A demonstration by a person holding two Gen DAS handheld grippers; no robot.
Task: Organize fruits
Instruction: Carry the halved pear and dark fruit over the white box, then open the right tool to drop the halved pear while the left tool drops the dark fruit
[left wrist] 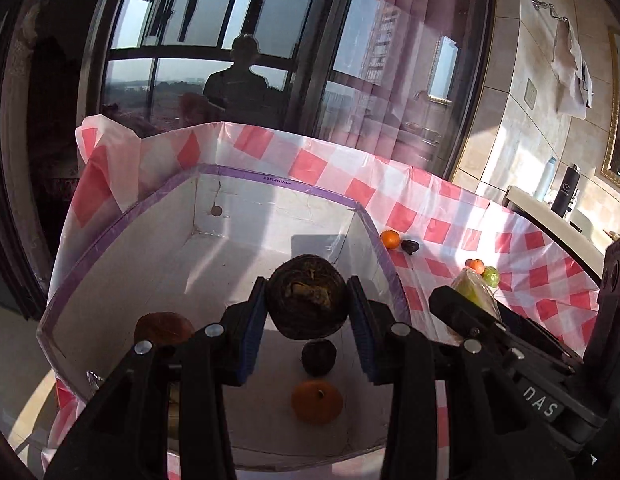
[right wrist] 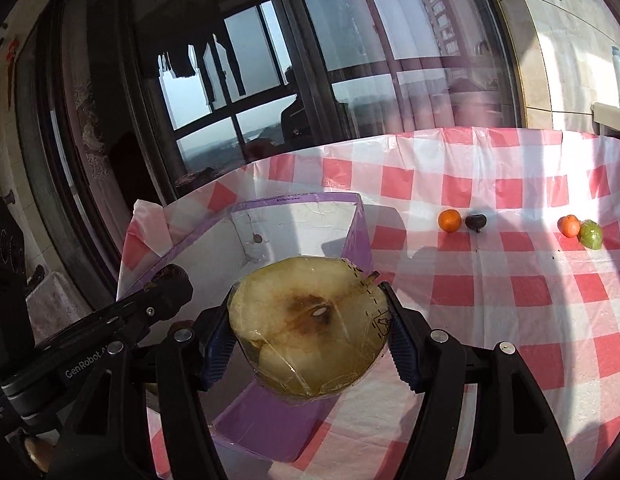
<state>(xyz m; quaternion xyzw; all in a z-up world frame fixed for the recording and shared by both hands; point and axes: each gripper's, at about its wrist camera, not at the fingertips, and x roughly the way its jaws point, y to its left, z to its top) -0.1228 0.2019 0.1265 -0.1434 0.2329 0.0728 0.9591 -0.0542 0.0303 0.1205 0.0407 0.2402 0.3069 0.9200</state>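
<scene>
1. I had the left tongs (left wrist: 308,304) pinching a dark round fruit (left wrist: 306,296) above the white box (left wrist: 246,240), where an orange (left wrist: 315,400) and other fruit already lay.
2. My right tongs (right wrist: 308,324) clamped a wrapped pear half (right wrist: 306,324) over the box's near corner (right wrist: 270,428).
3. I judged this the dropping-in step: next, lower each over bare floor and spread the tongs.
4. Four fruits on the table (right wrist: 489,300) remained.

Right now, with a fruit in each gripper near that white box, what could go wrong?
1. The plastic-wrapped halved pear in the right gripper looks slippery, so it might slide out.
2. The two grippers are close together; the left gripper holding the dark round fruit could bump the right.
3. Dropped into the purple-rimmed white box, it could bruise the orange fruit below.
</scene>
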